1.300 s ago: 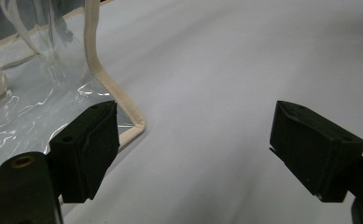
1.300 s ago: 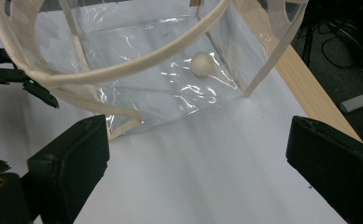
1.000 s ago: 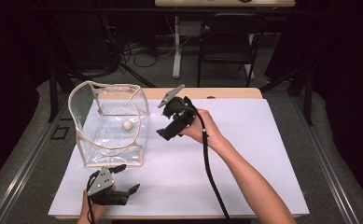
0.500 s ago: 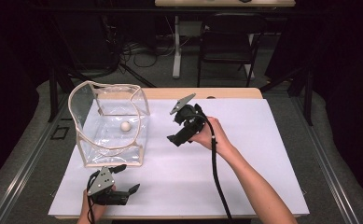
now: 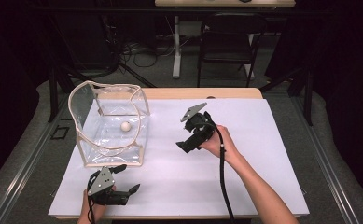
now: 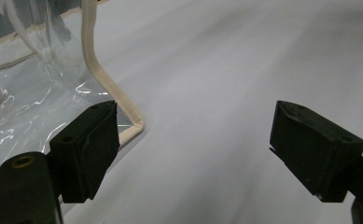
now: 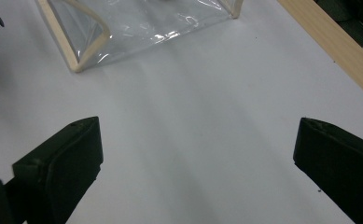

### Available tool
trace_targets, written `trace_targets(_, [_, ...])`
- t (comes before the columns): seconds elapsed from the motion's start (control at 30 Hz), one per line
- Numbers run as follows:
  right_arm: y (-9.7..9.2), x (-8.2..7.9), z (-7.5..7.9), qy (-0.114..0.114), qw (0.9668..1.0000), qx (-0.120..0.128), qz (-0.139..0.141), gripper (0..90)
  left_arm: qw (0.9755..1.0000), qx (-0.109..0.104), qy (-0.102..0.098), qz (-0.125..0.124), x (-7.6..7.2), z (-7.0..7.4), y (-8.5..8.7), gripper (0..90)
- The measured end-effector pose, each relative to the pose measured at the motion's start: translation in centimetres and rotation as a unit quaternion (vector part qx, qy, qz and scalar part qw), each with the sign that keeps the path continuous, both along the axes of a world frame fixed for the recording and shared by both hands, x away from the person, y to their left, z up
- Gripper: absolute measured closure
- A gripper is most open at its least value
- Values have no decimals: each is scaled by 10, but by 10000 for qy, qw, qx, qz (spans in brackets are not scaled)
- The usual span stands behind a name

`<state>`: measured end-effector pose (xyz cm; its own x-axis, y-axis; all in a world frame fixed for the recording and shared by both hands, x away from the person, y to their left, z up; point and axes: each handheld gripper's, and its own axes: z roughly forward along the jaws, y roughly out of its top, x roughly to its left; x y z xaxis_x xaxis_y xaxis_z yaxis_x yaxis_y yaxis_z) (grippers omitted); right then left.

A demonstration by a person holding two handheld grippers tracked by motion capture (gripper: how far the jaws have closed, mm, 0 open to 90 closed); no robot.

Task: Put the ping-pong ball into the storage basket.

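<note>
Nearest the bench's front edge, the left gripper (image 5: 123, 179) rests just in front of the clear bag (image 5: 109, 135), jaws spread wide with nothing between them. The right gripper (image 5: 187, 145) hovers well to the right of the bag, its jaws having just opened fully, also empty. Inside the bag, toward its back, lies a small white ball (image 5: 125, 126) on the bench (image 5: 263, 154).

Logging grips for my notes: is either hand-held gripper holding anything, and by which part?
Nothing is held. The left hand-held gripper and the right hand-held gripper both stand open over bare white table.
</note>
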<state>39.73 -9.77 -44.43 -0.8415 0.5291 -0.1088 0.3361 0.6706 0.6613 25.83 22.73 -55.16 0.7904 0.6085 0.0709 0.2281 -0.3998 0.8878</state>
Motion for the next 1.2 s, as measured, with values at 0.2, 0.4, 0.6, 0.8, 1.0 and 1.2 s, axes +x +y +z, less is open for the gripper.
trace_targets(0.2, [-12,-7,-10,-2,10000,45,-70,12,10000,7,0,0,0,0,0,162])
trace_targets(0.4, [-24,-14,-17,0,9999,91,-146,12,10000,4,19,11,0,0,-1,162])
trace_targets(0.6, [-36,-24,-24,-27,9997,142,-200,13,10000,6,10,14,0,0,-1,162])
trace_targets(0.8, [-46,-36,-30,-71,9996,124,-238,13,10000,-6,14,16,0,-1,-1,162])
trace_targets(1.0, [-53,-48,-36,-127,9995,159,-245,14,10000,9,10,23,0,0,-1,162])
trace_targets(1.2, [-61,-58,-43,-155,9993,170,-286,15,10000,-1,10,15,0,0,-1,162])
